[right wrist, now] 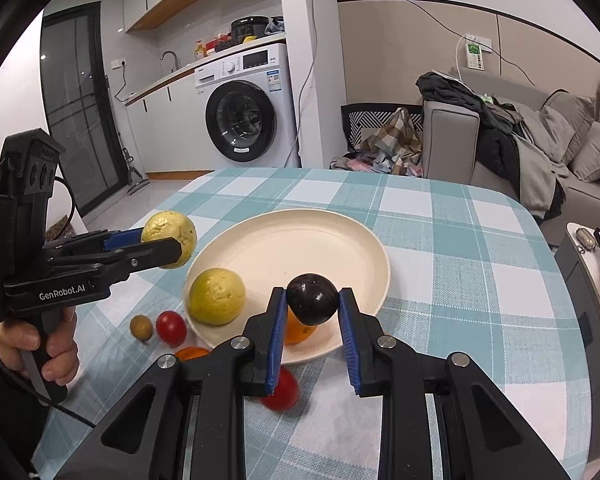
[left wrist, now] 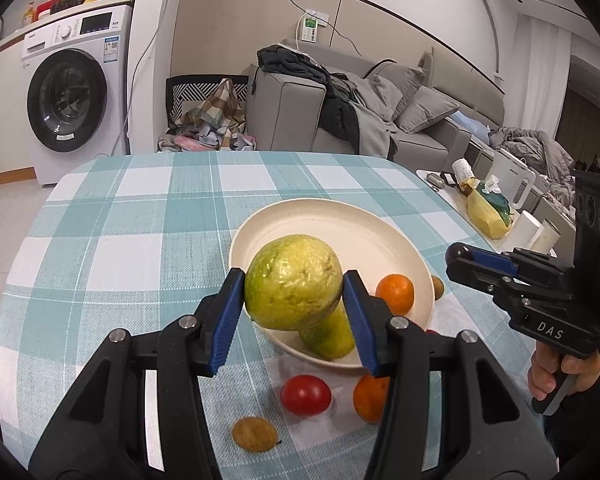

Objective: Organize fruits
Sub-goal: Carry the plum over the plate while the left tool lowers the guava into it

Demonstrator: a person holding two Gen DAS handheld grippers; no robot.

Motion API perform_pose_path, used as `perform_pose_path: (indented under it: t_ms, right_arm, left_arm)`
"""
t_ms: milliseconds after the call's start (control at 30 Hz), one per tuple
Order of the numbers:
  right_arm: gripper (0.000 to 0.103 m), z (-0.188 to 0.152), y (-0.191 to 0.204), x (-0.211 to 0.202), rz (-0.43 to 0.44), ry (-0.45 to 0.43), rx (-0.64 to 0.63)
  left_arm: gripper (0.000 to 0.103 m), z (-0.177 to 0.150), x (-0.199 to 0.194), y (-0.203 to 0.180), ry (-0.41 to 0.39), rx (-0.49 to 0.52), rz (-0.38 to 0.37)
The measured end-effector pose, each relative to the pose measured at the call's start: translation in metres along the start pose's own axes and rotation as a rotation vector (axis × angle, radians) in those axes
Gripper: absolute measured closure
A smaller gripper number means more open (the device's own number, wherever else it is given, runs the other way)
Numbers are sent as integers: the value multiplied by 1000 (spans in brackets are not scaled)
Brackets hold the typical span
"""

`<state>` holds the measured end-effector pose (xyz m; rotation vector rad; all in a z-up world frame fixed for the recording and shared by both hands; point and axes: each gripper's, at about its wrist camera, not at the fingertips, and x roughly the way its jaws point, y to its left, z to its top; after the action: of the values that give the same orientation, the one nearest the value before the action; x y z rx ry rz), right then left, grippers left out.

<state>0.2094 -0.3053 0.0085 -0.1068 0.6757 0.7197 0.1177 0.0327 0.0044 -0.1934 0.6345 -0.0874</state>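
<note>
My left gripper (left wrist: 294, 280) is shut on a large yellow-green fruit (left wrist: 292, 300), held above the near rim of the cream plate (left wrist: 340, 224). A second green fruit (left wrist: 328, 338) and an orange (left wrist: 395, 294) lie on that plate. My right gripper (right wrist: 313, 294) is shut on a dark plum (right wrist: 312, 302) over the plate's (right wrist: 300, 248) near edge, above the orange (right wrist: 298, 334). On the cloth in front of the plate lie a red tomato (left wrist: 305, 395), another orange (left wrist: 370, 398) and a brown kiwi (left wrist: 254, 434). A further tomato (right wrist: 280, 394) lies under my right gripper.
The table has a teal checked cloth (left wrist: 140, 220). A white tray (left wrist: 456, 200) at its right side holds a bottle, a kettle and cups. A small brownish fruit (left wrist: 438, 286) lies right of the plate. A grey sofa (left wrist: 380, 112) and a washing machine (left wrist: 72, 96) stand beyond the table.
</note>
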Motion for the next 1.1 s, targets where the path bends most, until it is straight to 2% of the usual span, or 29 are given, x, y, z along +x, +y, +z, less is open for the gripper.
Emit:
perform_pose_path:
  t_ms: [400,633,1100]
  right_arm:
    - [76,12,-22,25,-7,21,39]
    - [76,7,-36,41,-1,52,70]
    - [76,5,-34,54,22,78,51]
  left_arm:
    - [56,9,31,3,22,5,14]
    - [56,13,53,12,45,-3,20]
    - [56,5,62,17,72,-21,17]
